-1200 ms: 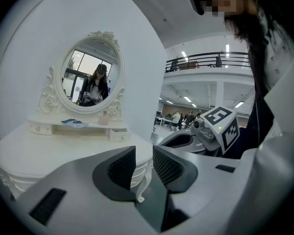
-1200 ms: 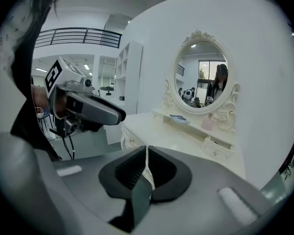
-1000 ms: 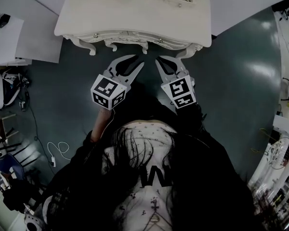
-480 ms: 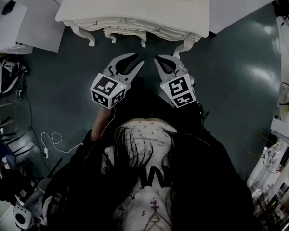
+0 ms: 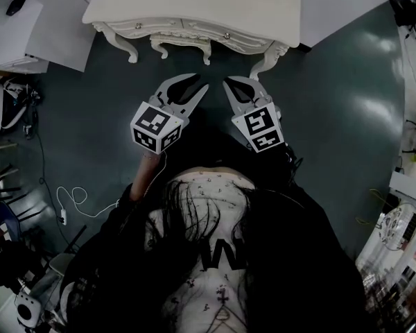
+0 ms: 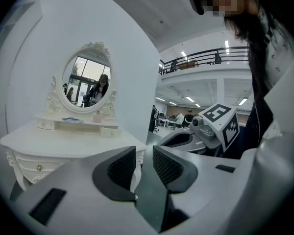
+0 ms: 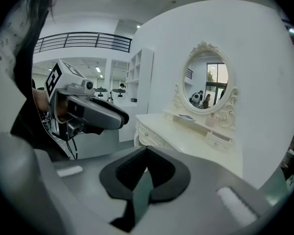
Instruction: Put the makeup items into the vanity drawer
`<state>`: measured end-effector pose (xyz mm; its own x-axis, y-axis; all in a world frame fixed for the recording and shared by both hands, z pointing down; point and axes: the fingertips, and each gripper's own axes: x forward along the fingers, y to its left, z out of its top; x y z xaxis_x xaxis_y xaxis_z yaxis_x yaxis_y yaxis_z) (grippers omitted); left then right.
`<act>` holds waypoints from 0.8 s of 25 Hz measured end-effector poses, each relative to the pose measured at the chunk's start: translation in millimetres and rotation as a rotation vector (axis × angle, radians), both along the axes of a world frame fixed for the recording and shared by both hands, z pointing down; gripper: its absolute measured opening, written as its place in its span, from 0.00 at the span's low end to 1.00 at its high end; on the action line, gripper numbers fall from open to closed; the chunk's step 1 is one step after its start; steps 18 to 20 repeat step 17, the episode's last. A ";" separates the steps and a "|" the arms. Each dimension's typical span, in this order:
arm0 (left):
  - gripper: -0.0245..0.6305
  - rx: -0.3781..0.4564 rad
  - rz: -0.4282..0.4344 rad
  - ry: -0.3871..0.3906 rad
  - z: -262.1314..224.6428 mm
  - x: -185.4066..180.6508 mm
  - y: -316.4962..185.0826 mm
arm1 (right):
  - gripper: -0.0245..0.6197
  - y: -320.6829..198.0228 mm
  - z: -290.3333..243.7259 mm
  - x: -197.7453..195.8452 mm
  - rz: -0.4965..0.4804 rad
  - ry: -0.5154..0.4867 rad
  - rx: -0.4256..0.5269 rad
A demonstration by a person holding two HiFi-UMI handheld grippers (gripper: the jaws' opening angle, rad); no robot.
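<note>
Ahead of you, the white carved wooden vanity table [image 5: 194,2] stands against the wall, its front drawers [image 5: 182,28] shut. Your left gripper [image 5: 200,82] hovers over the dark green floor [image 5: 333,109] just short of the table, jaws apart with nothing between them. Your right gripper [image 5: 228,84] is close beside it, jaws pressed together and empty. Small makeup items [image 7: 211,120] rest on the shelf beneath the oval mirror [image 7: 208,82], too small to identify.
</note>
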<state>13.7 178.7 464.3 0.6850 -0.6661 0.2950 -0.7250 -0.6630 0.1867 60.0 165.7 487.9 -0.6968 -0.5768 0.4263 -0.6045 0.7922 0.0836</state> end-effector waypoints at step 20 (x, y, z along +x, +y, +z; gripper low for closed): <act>0.20 0.004 -0.001 -0.005 1.1 -1.3 9.3 | 0.05 8.8 0.8 -3.0 -0.003 -0.019 -0.009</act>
